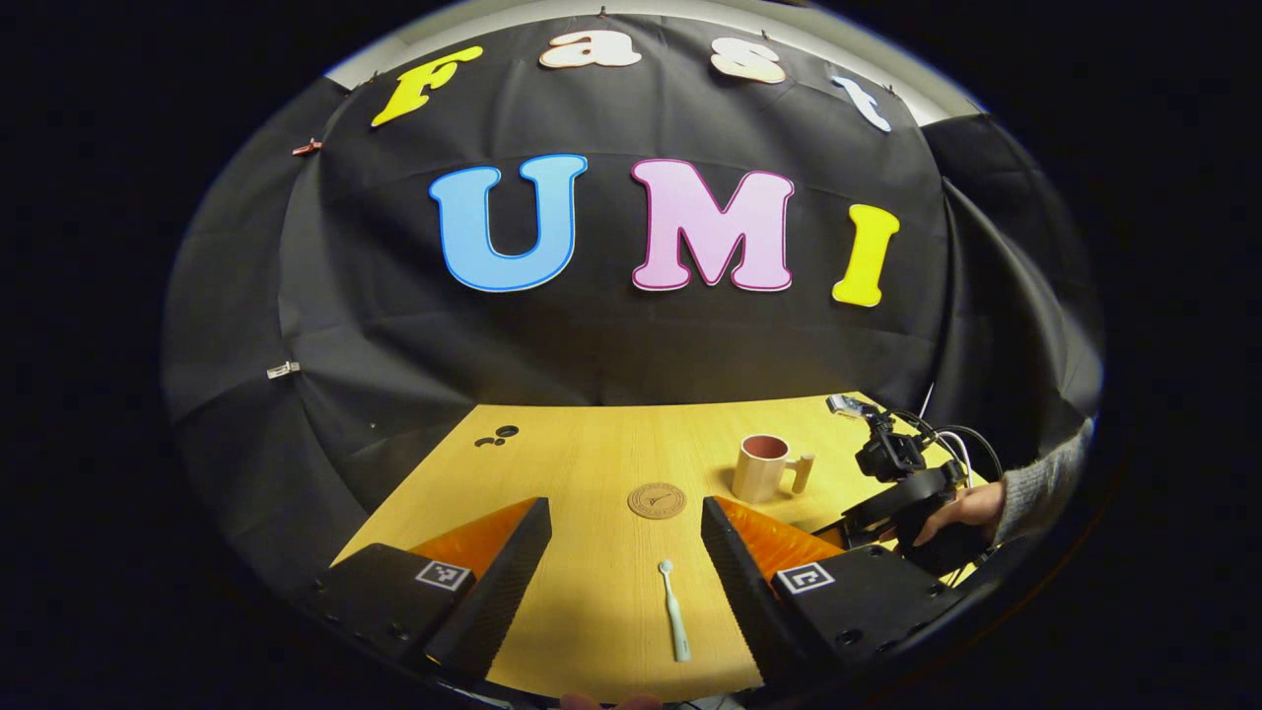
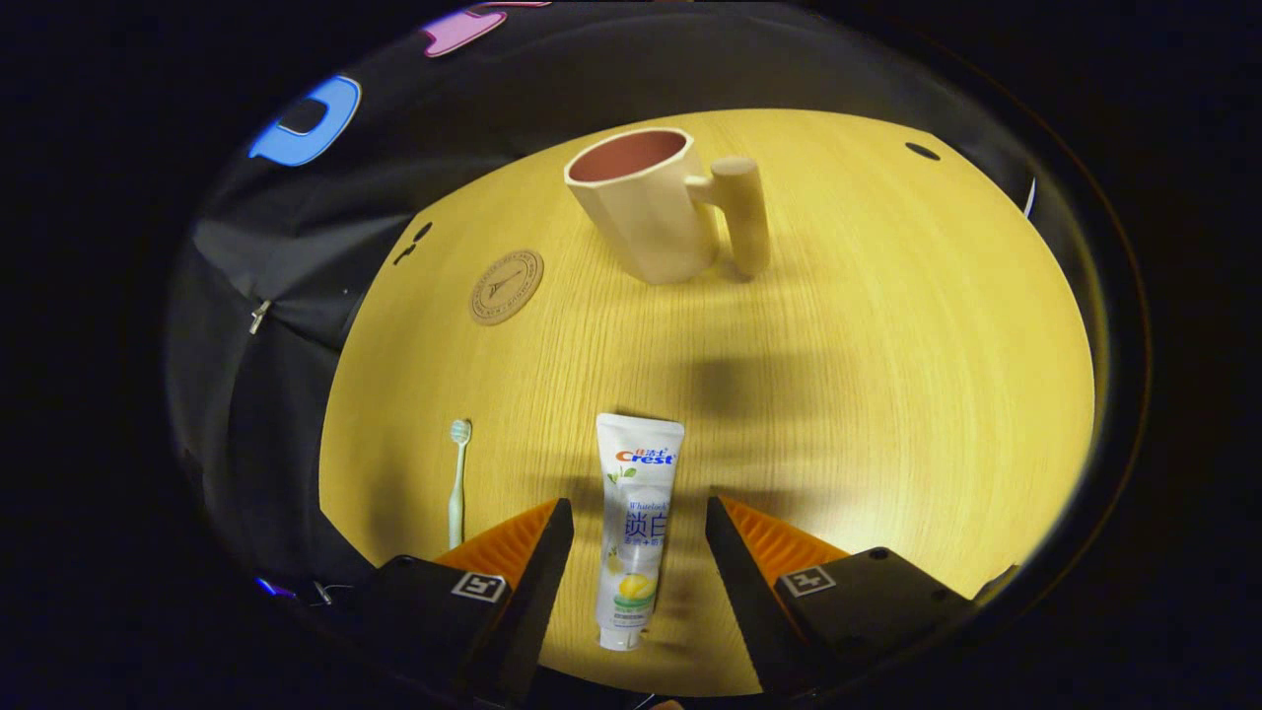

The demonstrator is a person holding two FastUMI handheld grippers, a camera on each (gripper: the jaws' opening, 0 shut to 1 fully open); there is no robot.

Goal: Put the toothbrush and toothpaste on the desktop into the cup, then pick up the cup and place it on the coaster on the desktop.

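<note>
Left tongs [image 1: 625, 552]: spread apart, toothbrush [image 1: 674, 611] flat on worktop [image 1: 592, 463] between, untouched. Right tongs [image 2: 631, 552]: spread apart, straddling toothpaste [image 2: 636, 523], contact not discernible. Coaster [image 2: 506, 286] left of cup [image 2: 646, 202]; cup interior partly hidden. Hand [image 1: 961, 513] right of cup, partly cut off.
</note>
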